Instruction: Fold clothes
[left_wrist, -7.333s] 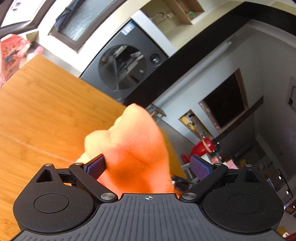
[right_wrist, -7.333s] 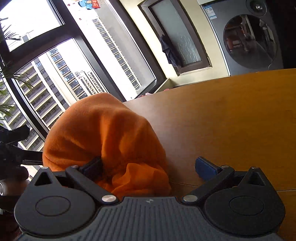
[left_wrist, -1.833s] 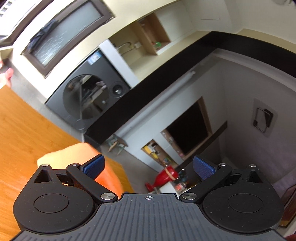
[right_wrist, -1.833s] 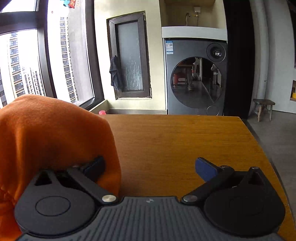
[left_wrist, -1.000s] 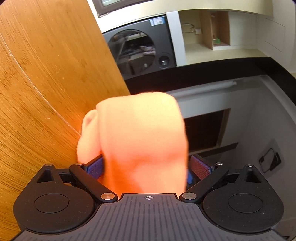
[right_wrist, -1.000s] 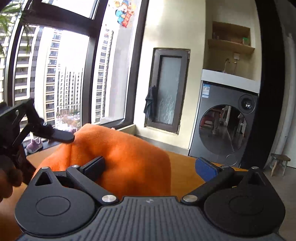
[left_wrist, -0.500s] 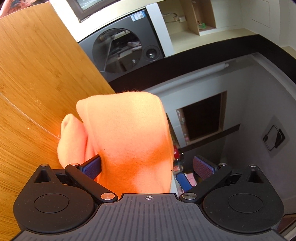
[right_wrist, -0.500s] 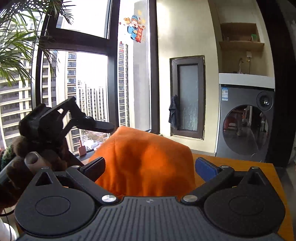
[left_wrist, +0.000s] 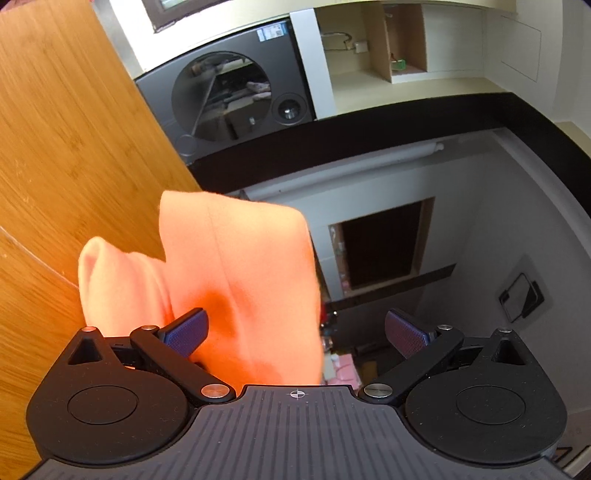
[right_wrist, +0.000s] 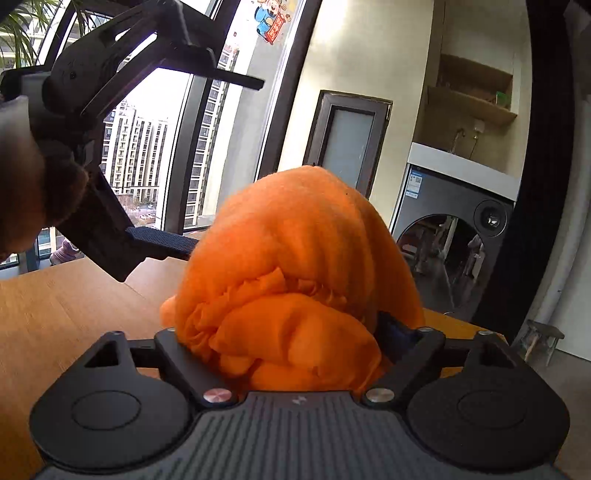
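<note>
Since half a second ago the right gripper (right_wrist: 291, 328) has closed on bunched cloth (right_wrist: 299, 280) above the table (right_wrist: 55, 317), while the left gripper (left_wrist: 295, 328) gapes with cloth draped between, so folding continues.

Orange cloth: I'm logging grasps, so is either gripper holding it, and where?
The right gripper clamps a bunched fold of the cloth. The left gripper is open, cloth draped between its fingers.

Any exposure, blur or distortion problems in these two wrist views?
Left wrist: orange cloth washed out pale, table edge bowed by fisheye. Right wrist: window backlight blows out the sky, left gripper a dark silhouette, hand blurred.
</note>
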